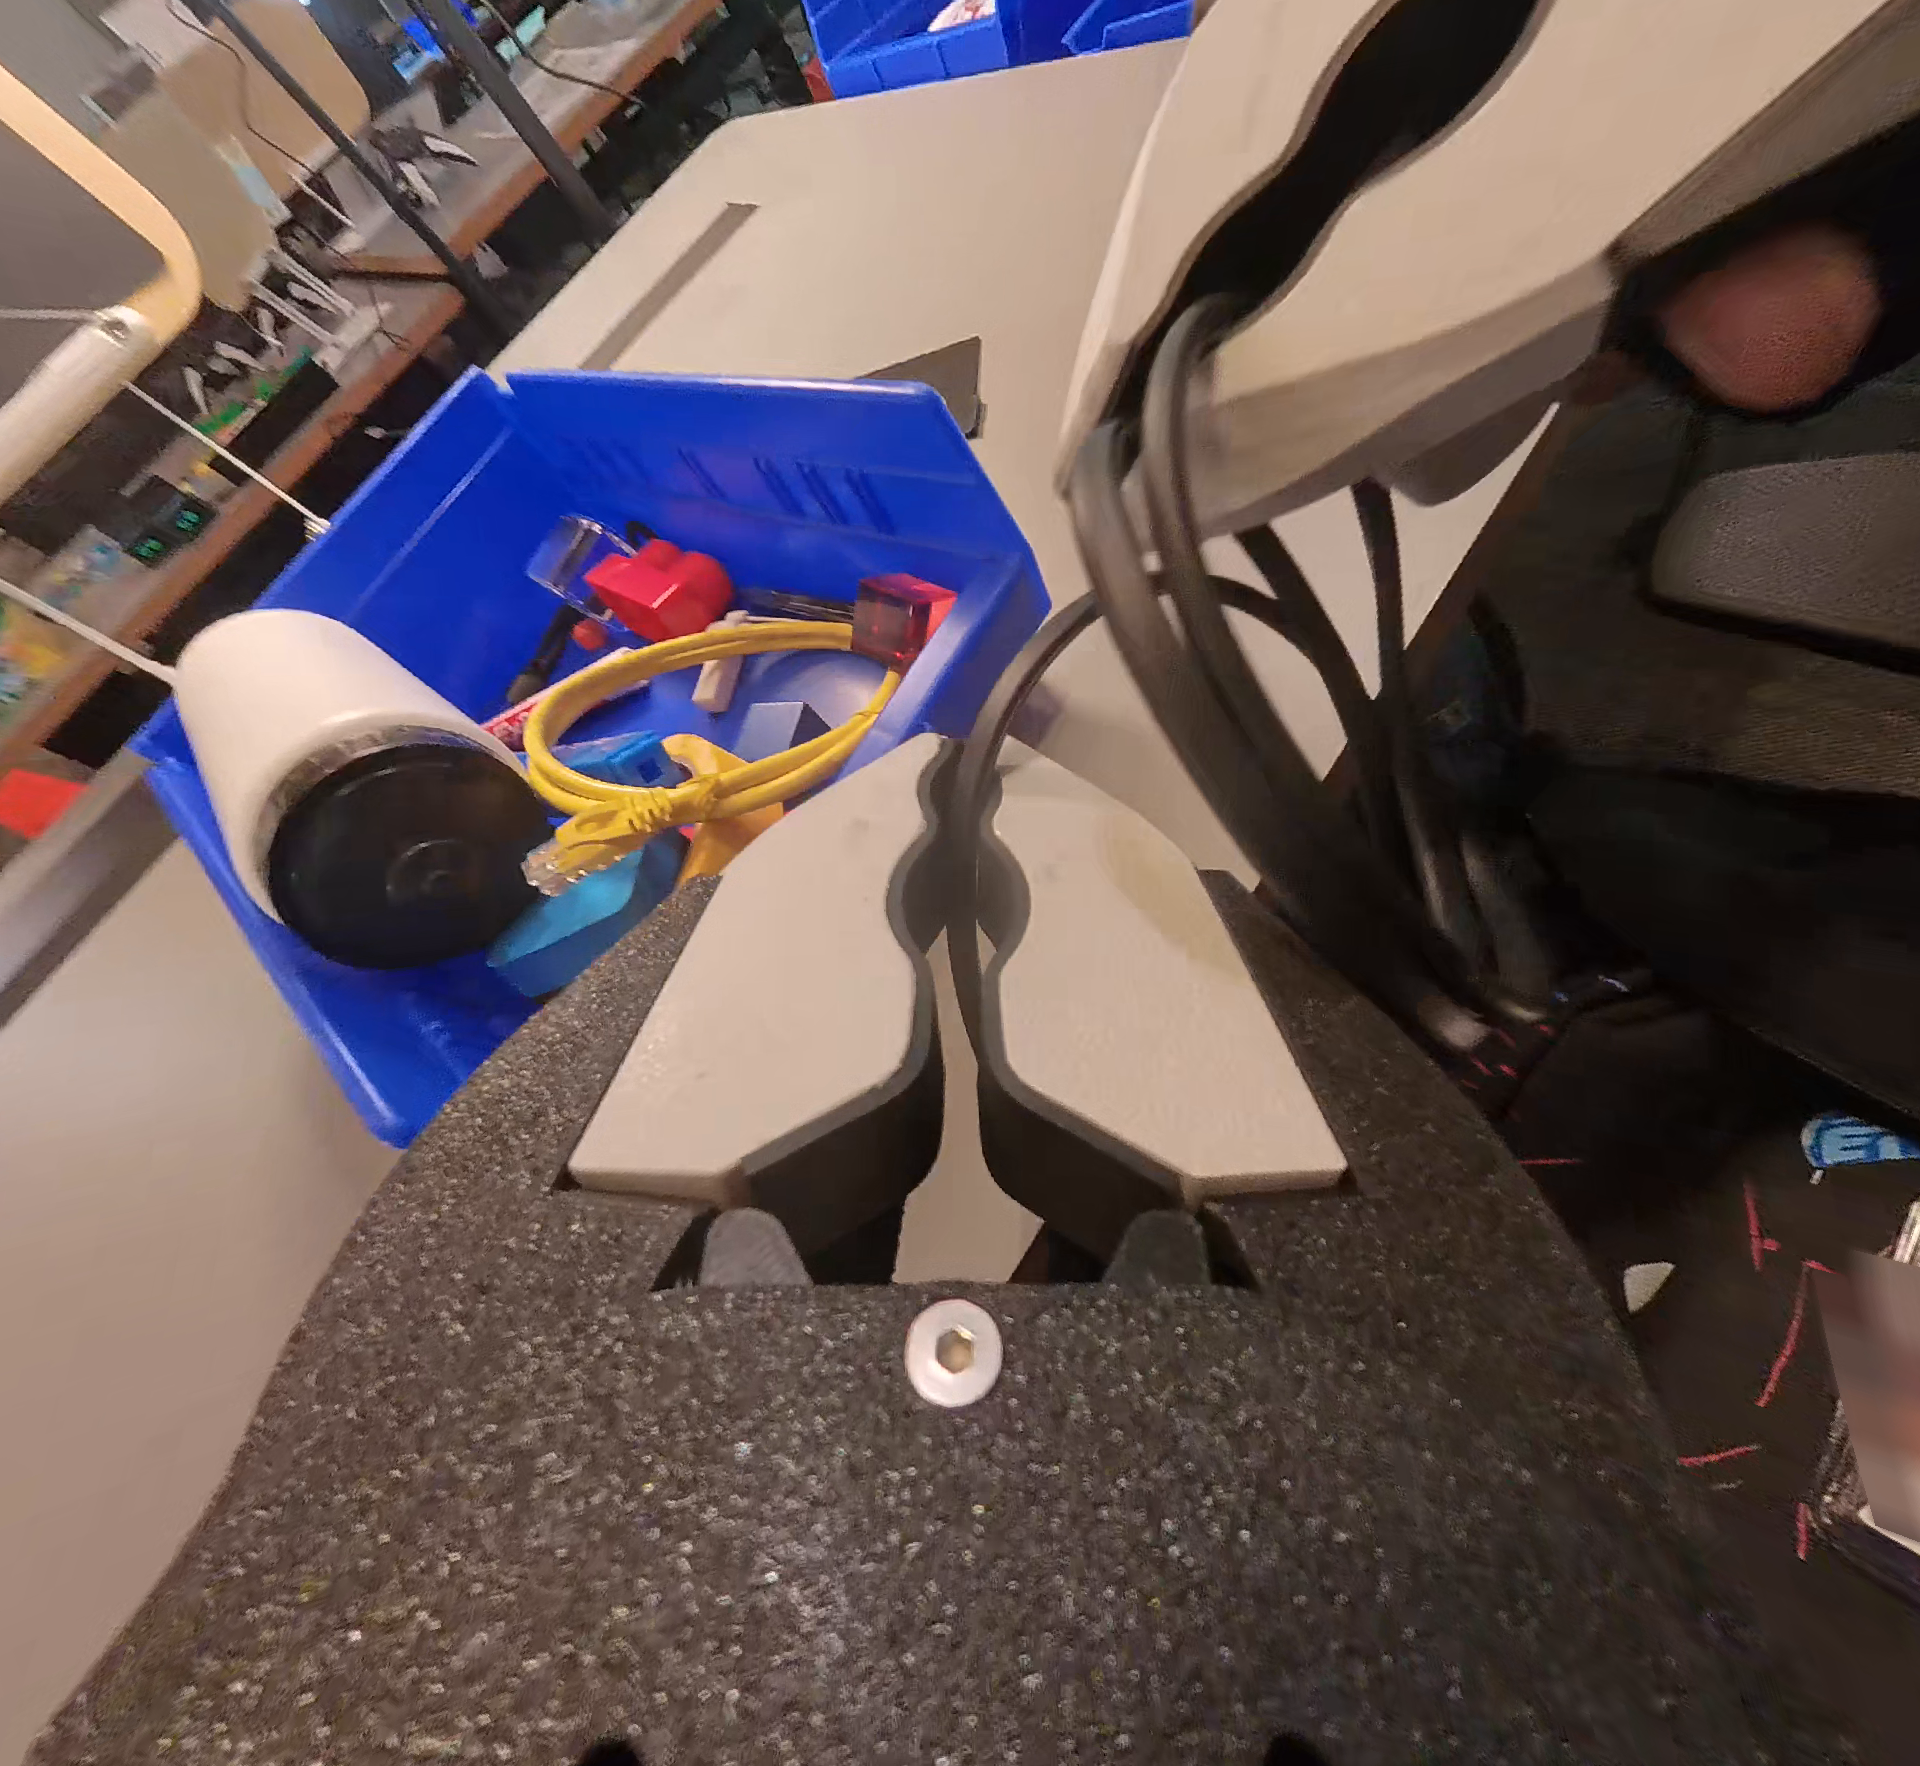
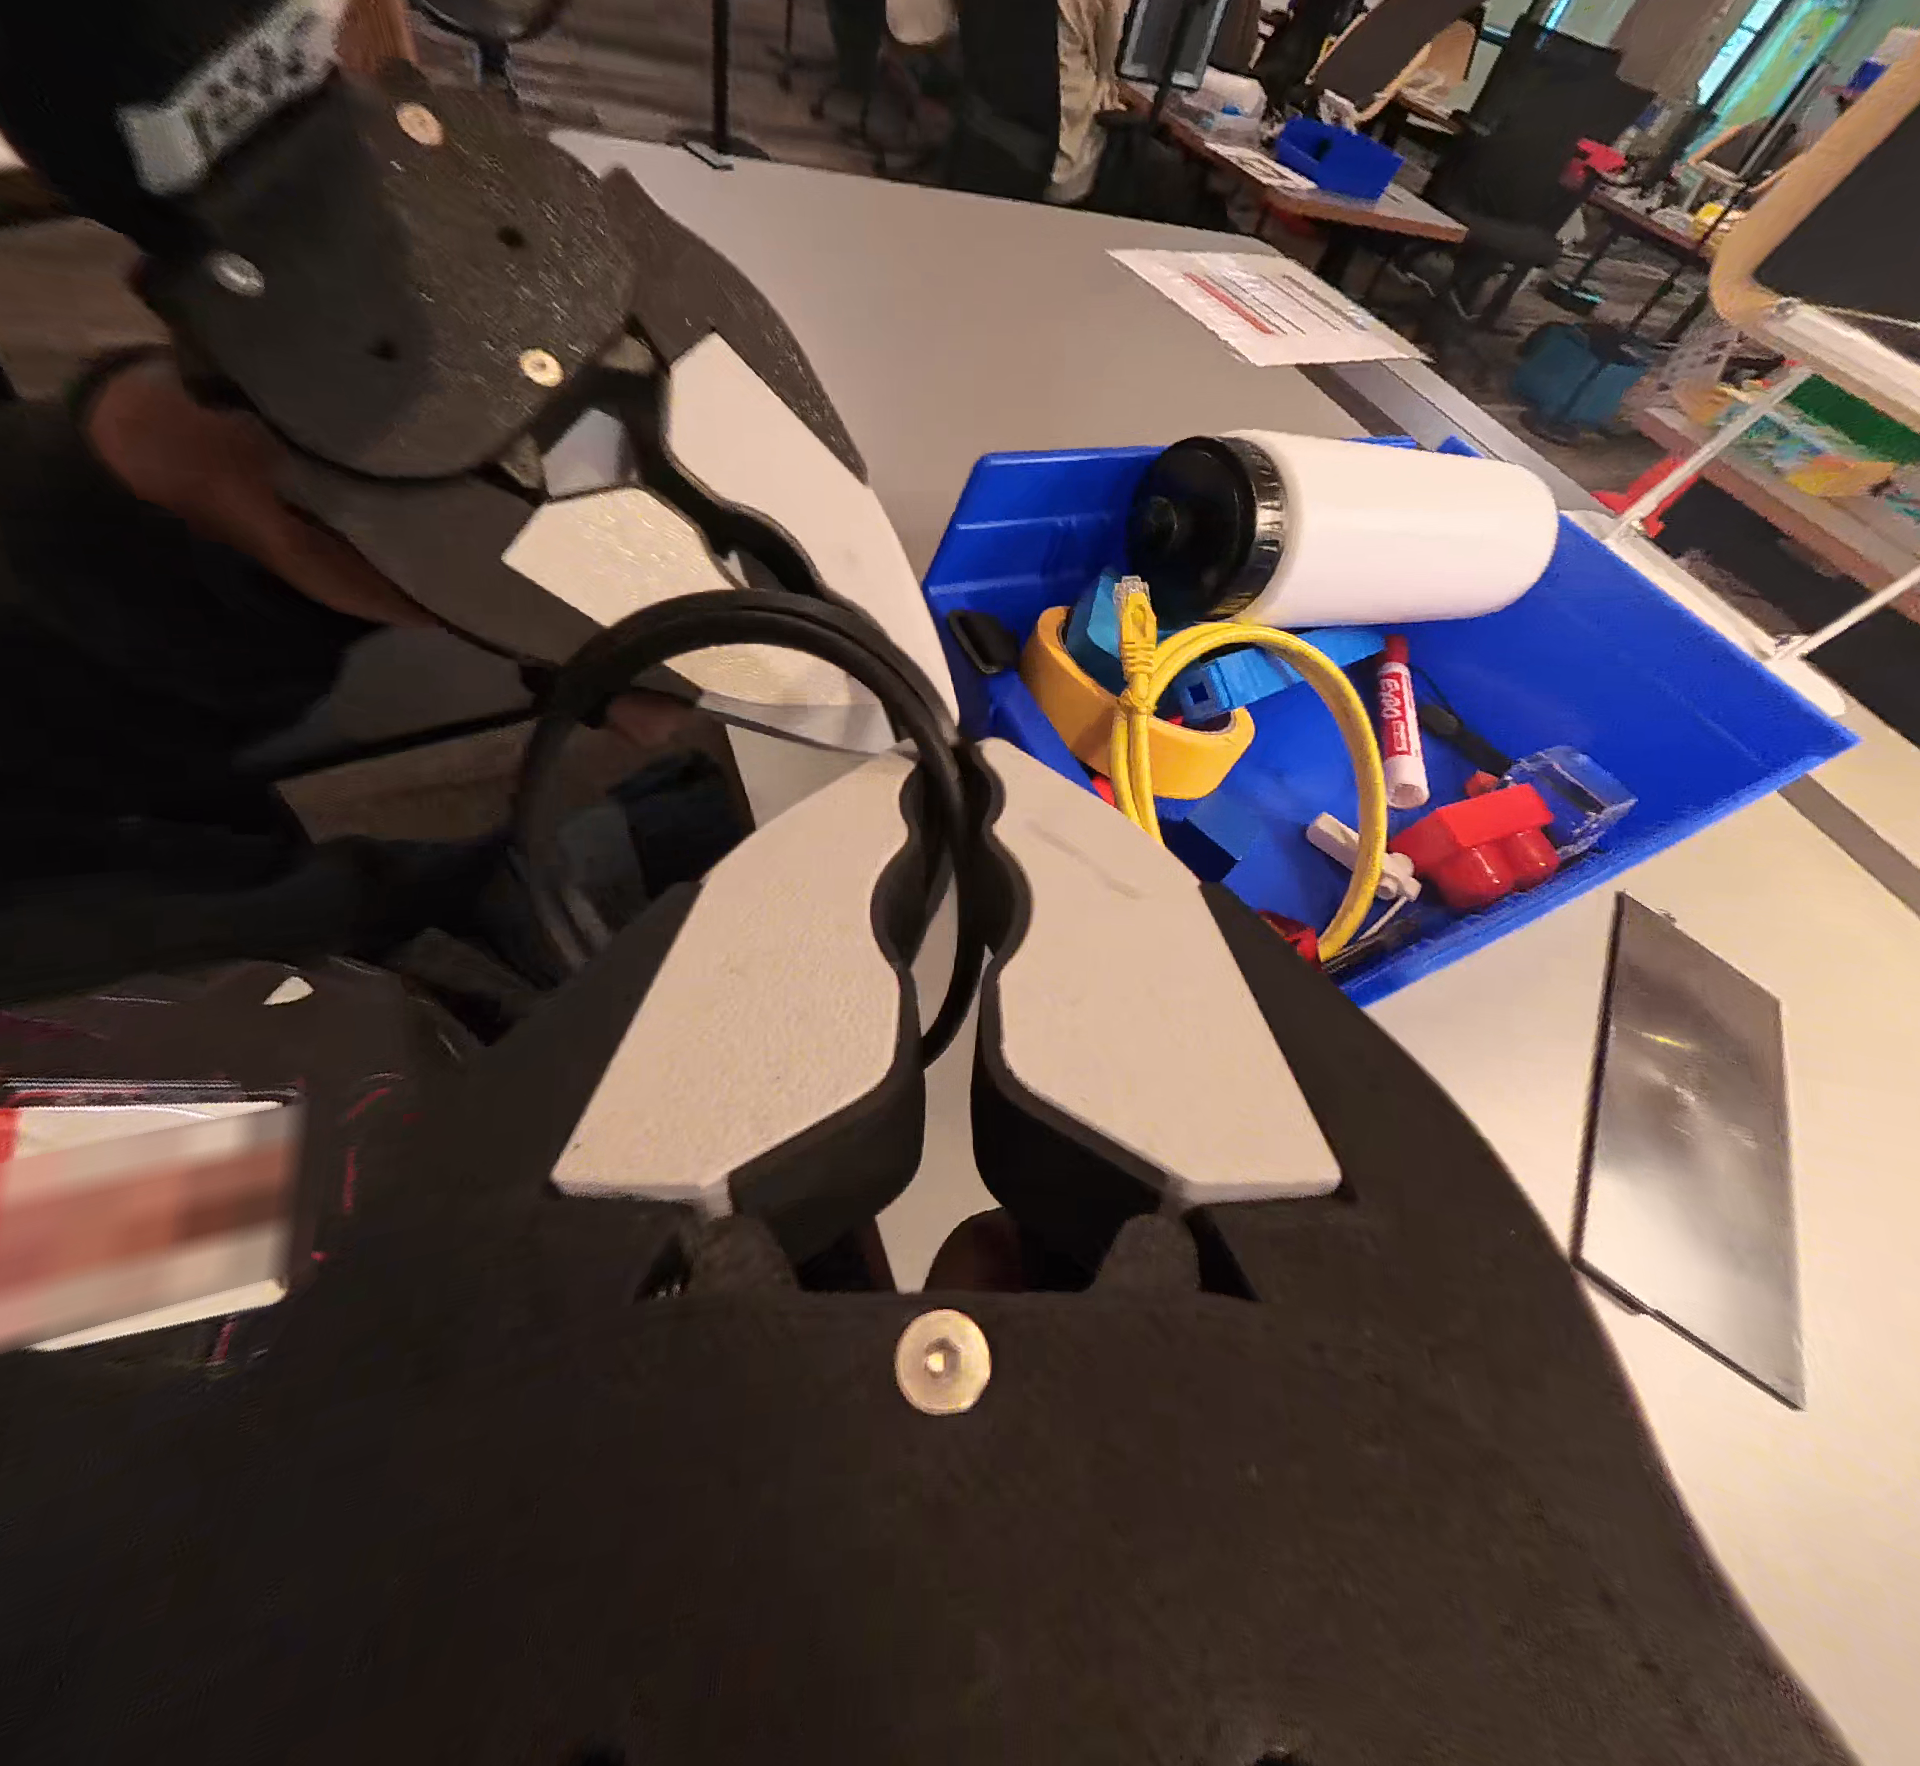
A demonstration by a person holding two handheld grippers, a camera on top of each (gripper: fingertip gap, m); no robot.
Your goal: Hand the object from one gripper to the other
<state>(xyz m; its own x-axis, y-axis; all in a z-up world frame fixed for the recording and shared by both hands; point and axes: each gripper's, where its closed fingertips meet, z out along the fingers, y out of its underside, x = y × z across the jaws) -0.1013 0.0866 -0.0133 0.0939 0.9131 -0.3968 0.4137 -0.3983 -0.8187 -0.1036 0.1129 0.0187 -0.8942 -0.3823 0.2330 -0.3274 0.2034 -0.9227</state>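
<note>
Mid-handover: coiled black cable (image 2: 769, 677) clamped by both left gripper (image 1: 961, 843) and right gripper (image 2: 951, 843), held above the table beside blue bin (image 1: 727, 438); next, judged: release one gripper, keep other closed.

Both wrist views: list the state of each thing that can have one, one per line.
Left hand-held gripper: shut on the black cable.
Right hand-held gripper: shut on the black cable.
Black cable: coiled, held by both.
Blue bin: open-topped, full of items.
White bottle: lying on its side, capped.
Yellow cable: looped, in bin.
</note>
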